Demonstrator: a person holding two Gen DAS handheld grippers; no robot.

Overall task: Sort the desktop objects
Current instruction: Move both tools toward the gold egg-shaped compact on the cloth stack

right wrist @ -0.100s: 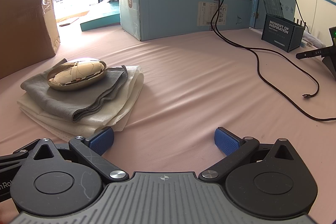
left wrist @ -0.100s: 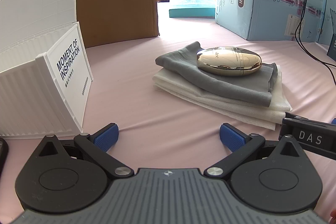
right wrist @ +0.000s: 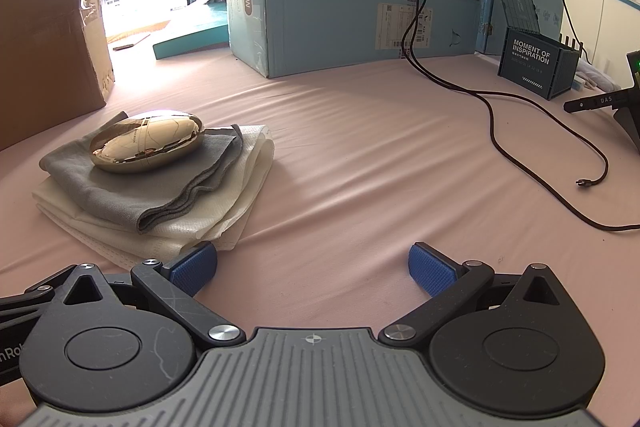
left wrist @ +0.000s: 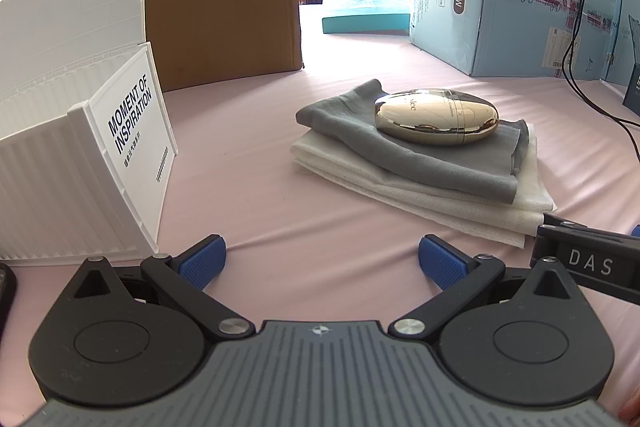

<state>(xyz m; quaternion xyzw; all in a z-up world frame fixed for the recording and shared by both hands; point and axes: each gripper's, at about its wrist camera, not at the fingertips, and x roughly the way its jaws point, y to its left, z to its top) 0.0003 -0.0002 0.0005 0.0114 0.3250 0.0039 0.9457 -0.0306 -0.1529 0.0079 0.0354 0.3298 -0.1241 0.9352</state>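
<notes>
Both grippers idle, jaws wide, nothing held: left gripper (left wrist: pixel 322 261), right gripper (right wrist: pixel 312 269). Gold oval case (left wrist: pixel 437 121) sits on folded grey cloth (left wrist: pixel 408 163). Probably pinch its narrow sides, lift straight up; glossy shell may slip.

My left gripper (left wrist: pixel 322 261): jaws spread wide, blue fingertip pads (left wrist: pixel 202 261) well apart, nothing between them. Held low and roughly level, fingers pointing forward. My right gripper (right wrist: pixel 313 268): same posture, jaws wide, blue pads (right wrist: pixel 432 269) well apart, empty. Part of the right gripper shows at the right edge of the left wrist view, just beside the left one.
</notes>
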